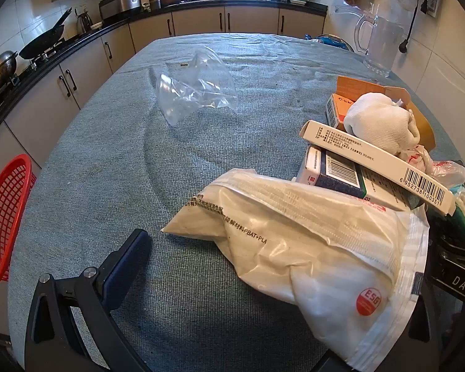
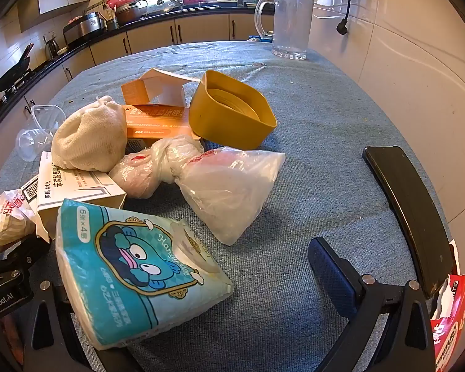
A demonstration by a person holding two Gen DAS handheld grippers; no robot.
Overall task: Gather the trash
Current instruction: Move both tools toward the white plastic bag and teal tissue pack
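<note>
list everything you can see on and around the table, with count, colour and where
clear plastic bag: one, transparent, alone mid-table
white mailer bag: one, white with red round mark, near edge in the left view
cardboard boxes: several, white and orange, stacked in the pile
cloth bundle: one, off-white, on the boxes
knotted plastic bags: two or so, translucent white, beside the pile
tissue pack: one, teal, nearest
yellow bowl: one, tipped on its side
glass mug: one, clear, far edge
red basket: one, off the table's left
left gripper: open
right gripper: open

The surface [image 1: 201, 279] is covered by blue-grey cloth; a clear plastic bag [image 1: 197, 90], a yellow bowl [image 2: 232, 111], a glass pitcher [image 2: 290, 24] and piled packaging [image 2: 86, 183] are carried on it.
</note>
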